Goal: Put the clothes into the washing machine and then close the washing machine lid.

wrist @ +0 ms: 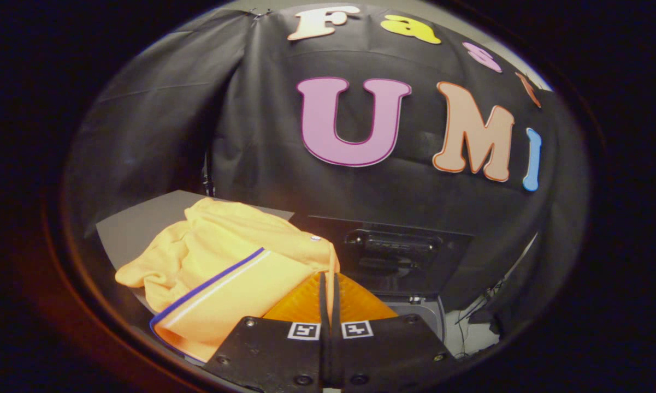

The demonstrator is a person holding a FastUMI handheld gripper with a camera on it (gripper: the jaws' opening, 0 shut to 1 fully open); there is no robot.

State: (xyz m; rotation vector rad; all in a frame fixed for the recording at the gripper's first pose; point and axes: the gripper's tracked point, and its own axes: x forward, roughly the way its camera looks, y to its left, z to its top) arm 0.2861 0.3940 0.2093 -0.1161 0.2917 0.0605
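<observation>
We see the gripper [328, 284] fingers pinched together on an edge of the orange garment [218, 278], which lies at ten o'clock; washing machine lid [393, 256] upright at one o'clock.

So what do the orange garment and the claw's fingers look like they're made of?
Orange garment: soft matte knit fabric, likely; it folds and drapes, with a blue-and-white stripe. A strip of it is pinched in the closed claw. Fingers: ridged, glossy orange, probably plastic or rubber.

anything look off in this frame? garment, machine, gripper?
Nothing damaged or spilled. The orange garment lies crumpled on the grey surface, one edge caught between the fingers of the gripper, which are shut on it. The washing machine lid stands open just beyond.
</observation>
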